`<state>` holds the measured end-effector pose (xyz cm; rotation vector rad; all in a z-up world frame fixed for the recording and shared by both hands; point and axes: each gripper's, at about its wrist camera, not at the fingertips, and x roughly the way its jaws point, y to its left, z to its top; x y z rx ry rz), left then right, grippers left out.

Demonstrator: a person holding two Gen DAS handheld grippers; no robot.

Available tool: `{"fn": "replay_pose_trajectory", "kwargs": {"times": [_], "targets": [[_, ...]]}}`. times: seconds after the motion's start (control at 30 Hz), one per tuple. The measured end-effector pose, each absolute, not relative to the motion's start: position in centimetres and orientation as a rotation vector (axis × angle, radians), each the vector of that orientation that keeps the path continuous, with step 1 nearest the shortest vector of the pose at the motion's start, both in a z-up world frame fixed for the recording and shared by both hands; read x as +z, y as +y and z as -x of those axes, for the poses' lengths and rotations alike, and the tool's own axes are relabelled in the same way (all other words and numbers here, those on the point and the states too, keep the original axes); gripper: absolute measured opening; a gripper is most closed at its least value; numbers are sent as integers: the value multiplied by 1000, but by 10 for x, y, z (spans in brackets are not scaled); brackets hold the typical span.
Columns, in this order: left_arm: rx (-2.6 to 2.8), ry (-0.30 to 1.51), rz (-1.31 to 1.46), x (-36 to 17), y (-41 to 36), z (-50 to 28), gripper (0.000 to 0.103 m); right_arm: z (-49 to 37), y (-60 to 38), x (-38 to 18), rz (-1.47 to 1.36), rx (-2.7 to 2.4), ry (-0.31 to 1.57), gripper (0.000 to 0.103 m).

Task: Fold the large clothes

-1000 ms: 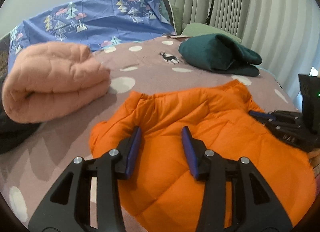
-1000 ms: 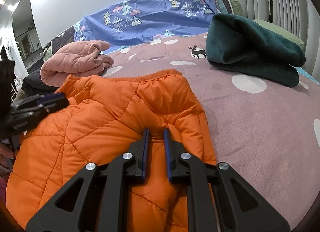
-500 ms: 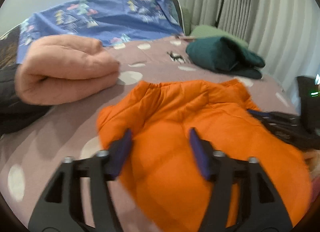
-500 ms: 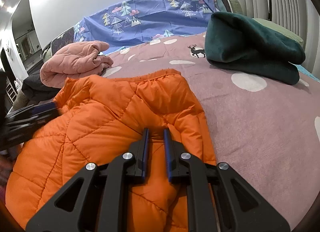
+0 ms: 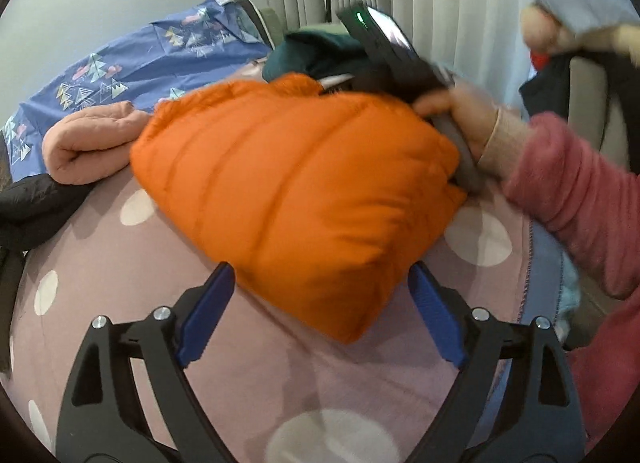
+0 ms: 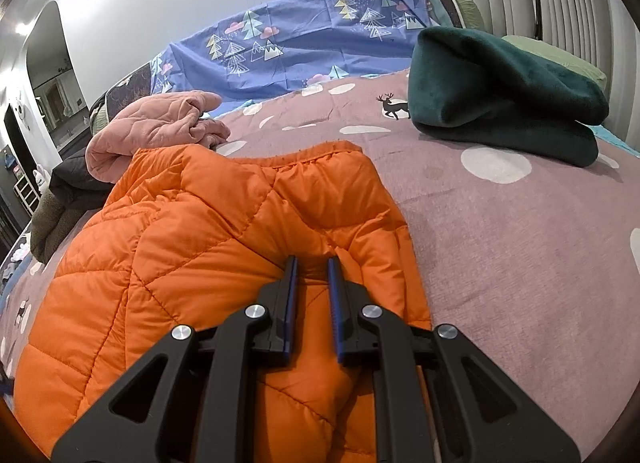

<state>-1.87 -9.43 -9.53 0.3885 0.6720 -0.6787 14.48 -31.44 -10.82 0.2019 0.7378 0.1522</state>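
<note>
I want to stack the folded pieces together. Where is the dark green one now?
In the right wrist view the green bundle lies upper right on the dotted bedspread, beyond the orange jacket, near the curtains.

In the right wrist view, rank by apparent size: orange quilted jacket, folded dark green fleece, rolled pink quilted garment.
1. Orange quilted jacket, largest, though nearest the camera.
2. Folded dark green fleece.
3. Rolled pink quilted garment, partly hidden behind the jacket, so its true size is unsure.
</note>
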Motion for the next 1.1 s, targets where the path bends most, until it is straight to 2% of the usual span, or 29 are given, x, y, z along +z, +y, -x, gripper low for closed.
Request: {"fn": "replay_pose_trajectory", "kwargs": {"times": [0.27,0.5,0.57,0.63,0.7,0.87,0.97,1.0,1.03,1.1], "targets": [[-413,682,-390,-108,-81,-2,90,-144,-315,-108,-202,154,736,14],[-430,788,-328,-117,-59,1,89,-140,-313,-105,-198,169,724,14],[-494,806,-339,-107,-60,12,77,-141,-314,-105,-209,171,724,14],[-583,836,-314,-94,-55,24,53,-140,-315,-106,-214,171,722,14],[-648,827,-272,-74,-48,31,45,-140,-314,-106,-213,171,719,15],[-636,628,-220,-25,-51,9,45,-139,-314,-106,-211,171,716,15],[-651,591,-196,-25,-73,-19,45,-139,-314,-106,-213,172,716,15],[-666,606,-183,-33,-84,-35,48,-140,-314,-106,-213,172,716,15],[-672,639,-190,-45,-94,-48,65,-140,-314,-106,-214,173,717,15],[-621,749,-248,-82,-110,-74,86,-139,-313,-105,-212,165,714,15]]}}
